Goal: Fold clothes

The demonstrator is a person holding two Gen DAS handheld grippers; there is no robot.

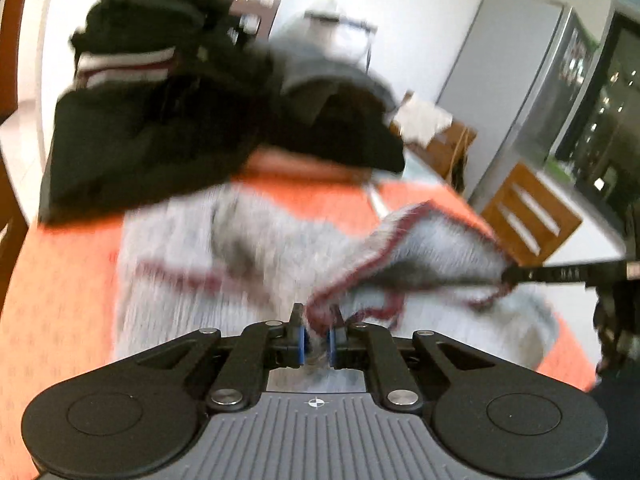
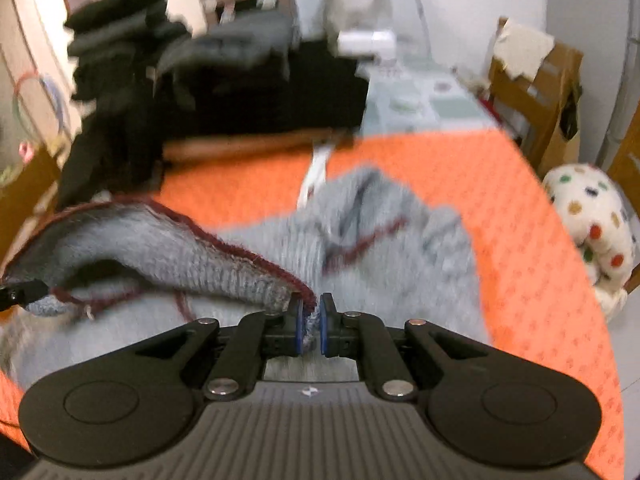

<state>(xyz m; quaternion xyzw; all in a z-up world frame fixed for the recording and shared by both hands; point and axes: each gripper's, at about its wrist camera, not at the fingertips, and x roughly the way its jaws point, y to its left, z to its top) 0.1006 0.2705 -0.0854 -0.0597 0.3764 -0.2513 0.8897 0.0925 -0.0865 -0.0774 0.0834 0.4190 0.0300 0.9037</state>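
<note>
Both fingers of the left gripper (image 1: 317, 330) and right gripper (image 2: 311, 322) pinch the maroon-trimmed edge of the grey sweater (image 2: 384, 248), lifted between them above the orange tablecloth (image 2: 500, 200). Dark clothes (image 1: 160, 128) pile beyond; only the right view shows a spotted cushion (image 2: 592, 224).

Grey knit (image 2: 256, 268), maroon edging; orange cloth (image 2: 500, 200)

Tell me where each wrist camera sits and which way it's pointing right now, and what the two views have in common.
Left wrist: sits behind the left gripper, looking along its fingers over the grey sweater toward the dark clothes pile; the right gripper enters from the right.
Right wrist: sits behind the right gripper, facing across the orange tablecloth; the left gripper's tip shows at the left edge.
Shared: both grippers pinch the sweater's maroon-trimmed edge; both views show the pile and cloth.
</note>
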